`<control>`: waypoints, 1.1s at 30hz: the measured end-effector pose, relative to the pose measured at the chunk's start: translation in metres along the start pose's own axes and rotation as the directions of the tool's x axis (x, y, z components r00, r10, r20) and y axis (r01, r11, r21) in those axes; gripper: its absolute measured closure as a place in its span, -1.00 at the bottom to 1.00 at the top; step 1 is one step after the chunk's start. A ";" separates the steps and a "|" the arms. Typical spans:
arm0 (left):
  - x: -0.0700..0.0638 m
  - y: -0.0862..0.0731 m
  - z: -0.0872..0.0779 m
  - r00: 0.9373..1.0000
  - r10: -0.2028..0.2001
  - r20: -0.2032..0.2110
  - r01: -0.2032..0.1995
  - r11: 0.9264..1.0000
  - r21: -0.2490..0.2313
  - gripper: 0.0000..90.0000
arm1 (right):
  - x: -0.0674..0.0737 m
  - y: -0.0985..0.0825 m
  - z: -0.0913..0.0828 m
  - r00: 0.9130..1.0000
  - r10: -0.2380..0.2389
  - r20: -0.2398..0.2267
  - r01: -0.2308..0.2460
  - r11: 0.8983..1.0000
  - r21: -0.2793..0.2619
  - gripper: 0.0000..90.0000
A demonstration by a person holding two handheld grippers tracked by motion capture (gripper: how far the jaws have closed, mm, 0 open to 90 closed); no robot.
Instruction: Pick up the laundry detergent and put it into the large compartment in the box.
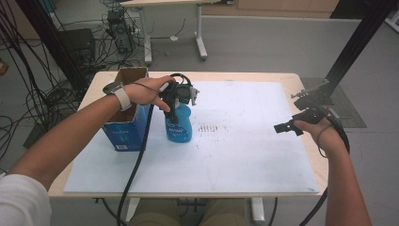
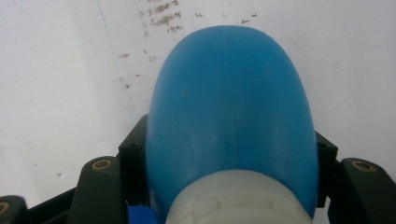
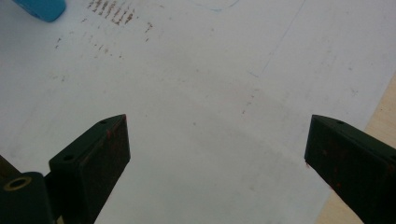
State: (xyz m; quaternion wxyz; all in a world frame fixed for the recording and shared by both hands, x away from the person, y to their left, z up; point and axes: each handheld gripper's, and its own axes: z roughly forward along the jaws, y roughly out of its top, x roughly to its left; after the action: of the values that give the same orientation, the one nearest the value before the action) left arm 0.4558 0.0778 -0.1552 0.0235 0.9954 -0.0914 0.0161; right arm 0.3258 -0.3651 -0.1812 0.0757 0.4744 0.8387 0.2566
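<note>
A blue plastic bottle point(image 1: 179, 126) with a white neck stands upright on the white board point(image 1: 235, 146), just right of a blue cardboard box point(image 1: 126, 134). My left gripper point(image 1: 178, 100) comes down over its top and is shut on the bottle near the neck. In the left gripper view the bottle point(image 2: 231, 112) fills the space between the two black jaws, which press on both its sides. My right gripper point(image 1: 284, 127) hovers over the right part of the board, apart from the bottle. Its jaws point(image 3: 215, 163) stand wide open with nothing between them.
The open-topped box sits at the board's left edge, partly under my left forearm. Brown smudge marks point(image 1: 207, 128) dot the board right of the bottle. A black frame post point(image 1: 357, 42) rises at the table's far right corner. Cables and another table stand on the floor beyond.
</note>
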 end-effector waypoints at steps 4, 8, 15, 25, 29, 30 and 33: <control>0.000 0.000 0.000 1.000 0.000 0.000 0.000 1.000 0.000 -0.16 | 0.000 0.000 0.001 1.000 -0.002 -0.002 0.002 1.000 0.002 -0.85; 0.000 0.000 0.000 1.000 -0.001 0.001 0.001 1.000 -0.001 -0.16 | 0.000 0.000 0.002 1.000 -0.003 -0.003 0.003 1.000 0.003 -0.85; 0.000 0.000 0.000 1.000 -0.004 0.003 0.004 1.000 0.001 -0.16 | 0.000 0.001 0.003 1.000 -0.003 -0.003 0.003 1.000 0.003 -0.85; 0.001 0.001 0.000 1.000 -0.009 0.004 0.009 1.000 0.007 -0.16 | -0.001 0.000 0.003 1.000 -0.002 -0.003 0.002 1.000 0.005 -0.85; 0.002 0.004 0.000 1.000 -0.028 0.009 0.028 0.999 0.021 -0.16 | -0.001 -0.001 0.002 1.000 0.003 0.001 -0.003 1.000 0.005 -0.85; 0.002 0.005 0.000 1.000 -0.027 0.010 0.027 0.999 0.024 -0.16 | -0.001 -0.001 0.002 1.000 0.003 0.001 -0.003 1.000 0.005 -0.85; 0.002 0.005 0.000 1.000 -0.025 0.009 0.024 0.999 0.023 -0.16 | -0.002 -0.002 0.002 1.000 0.004 0.001 -0.004 1.000 0.004 -0.85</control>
State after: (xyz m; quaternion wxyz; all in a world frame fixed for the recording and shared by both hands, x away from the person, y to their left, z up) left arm 0.4572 0.0724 -0.1552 0.0118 0.9967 -0.0791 0.0120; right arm 0.3259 -0.3665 -0.1836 0.0745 0.4763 0.8383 0.2546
